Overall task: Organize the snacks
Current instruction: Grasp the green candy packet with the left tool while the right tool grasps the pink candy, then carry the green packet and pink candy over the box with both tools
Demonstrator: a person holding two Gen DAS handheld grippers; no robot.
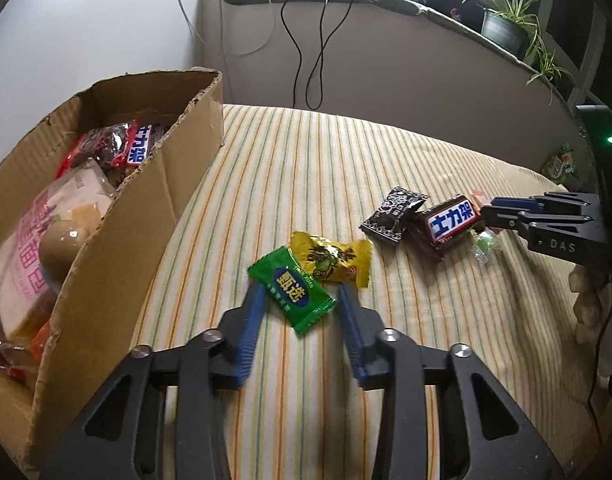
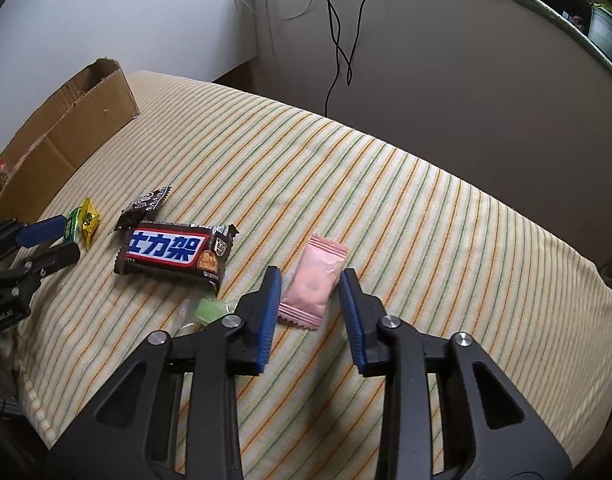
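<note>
My left gripper [image 1: 301,294] is open, its blue fingers on either side of a green candy packet [image 1: 295,295] on the striped cloth. A yellow candy [image 1: 333,262] lies just beyond, overlapping it. A black patterned packet [image 1: 394,215], a brown Snickers bar [image 1: 450,222] and a small green wrapped candy [image 1: 483,245] lie to the right. My right gripper [image 2: 310,286] is open around a pink candy packet [image 2: 314,284]. The Snickers bar [image 2: 173,251] lies to its left. The cardboard box [image 1: 117,236] at left holds several snacks.
The striped cloth [image 2: 426,208] covers a rounded surface that drops off at the right and front. Black and white cables [image 1: 310,52] hang down the wall behind. A potted plant [image 1: 506,28] stands on the ledge at back right.
</note>
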